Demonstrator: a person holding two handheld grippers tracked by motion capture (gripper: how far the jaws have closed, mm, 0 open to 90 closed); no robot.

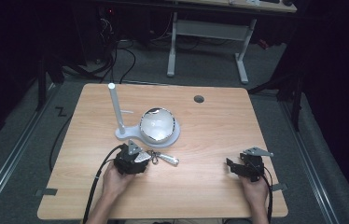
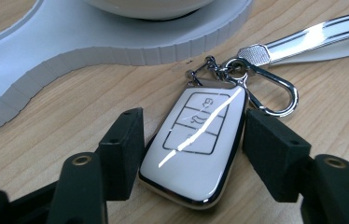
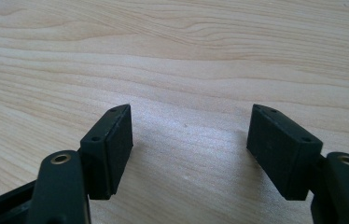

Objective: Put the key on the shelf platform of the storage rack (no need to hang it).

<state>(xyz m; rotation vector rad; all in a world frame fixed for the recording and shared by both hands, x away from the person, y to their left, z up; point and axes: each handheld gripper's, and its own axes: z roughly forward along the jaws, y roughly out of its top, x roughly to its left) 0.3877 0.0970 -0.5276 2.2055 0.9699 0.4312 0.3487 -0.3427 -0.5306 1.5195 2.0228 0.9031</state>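
Observation:
A white key fob (image 2: 196, 140) with a chrome rim lies flat on the wooden table (image 1: 210, 135), in front of the white stand. In the high view the key fob (image 1: 141, 157) sits at the tip of my left gripper (image 1: 137, 158). In the left gripper view my left gripper (image 2: 193, 135) has one black pad against each long side of the fob. A chrome carabiner (image 2: 275, 93) links the fob to a white and silver strap (image 2: 312, 37) that trails away to the right. My right gripper (image 1: 232, 166) rests low at the table's right, its jaws (image 3: 191, 130) wide apart over bare wood.
A white stand base (image 1: 130, 133) carries a tall white post (image 1: 115, 109) and a glossy bowl (image 1: 157, 125), just beyond the fob. The base's ribbed edge (image 2: 93, 51) lies close ahead of my left jaws. A cable hole (image 1: 198, 99) sits near the far edge.

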